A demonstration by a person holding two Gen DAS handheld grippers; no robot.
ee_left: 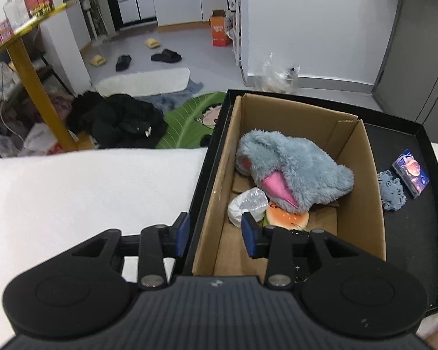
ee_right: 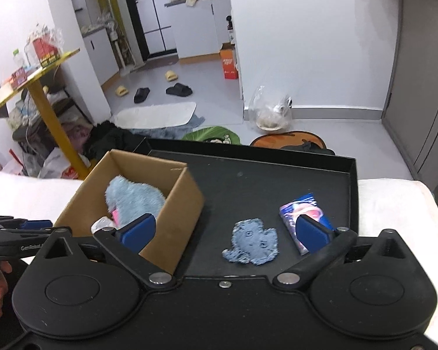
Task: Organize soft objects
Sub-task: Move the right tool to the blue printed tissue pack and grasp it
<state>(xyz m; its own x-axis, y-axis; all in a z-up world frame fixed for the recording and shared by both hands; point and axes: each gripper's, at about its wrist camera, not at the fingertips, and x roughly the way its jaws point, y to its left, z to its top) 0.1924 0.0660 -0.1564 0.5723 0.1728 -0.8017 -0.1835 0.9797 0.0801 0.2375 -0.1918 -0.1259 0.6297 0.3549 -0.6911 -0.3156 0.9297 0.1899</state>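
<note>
Both claws are seen empty: the right claw (ee_right: 223, 233) is spread to its widest, with nothing between its blue pads, and hangs above the small blue felt figure (ee_right: 252, 245) that lies flat on the black tray (ee_right: 277, 175). Its right pad overlaps, in view, the glossy printed packet (ee_right: 299, 213) at the figure's 3 o'clock; contact cannot be told. The left claw (ee_left: 216, 234) is parted only modestly and pinches nothing; its pads straddle the near left wall of the cardboard box (ee_left: 362, 180), one outside, one inside, and whether that wall is touched cannot be told. Progress is judged as past halfway: the grey-blue plush toy (ee_left: 292, 169) with pink lining is already in the box, together with a white crumpled plastic bundle (ee_left: 246, 204) and an orange slice-shaped squishy (ee_left: 289, 218) at the plush's 6 to 7 o'clock. Left to be sorted, as far as shown, are the felt figure and perhaps the packet, both on the tray at the box's 3 o'clock. The tray is set on a white bed (ee_left: 87, 189). The felt figure is judged the next pick, since the wide claw is centred over it.
</note>
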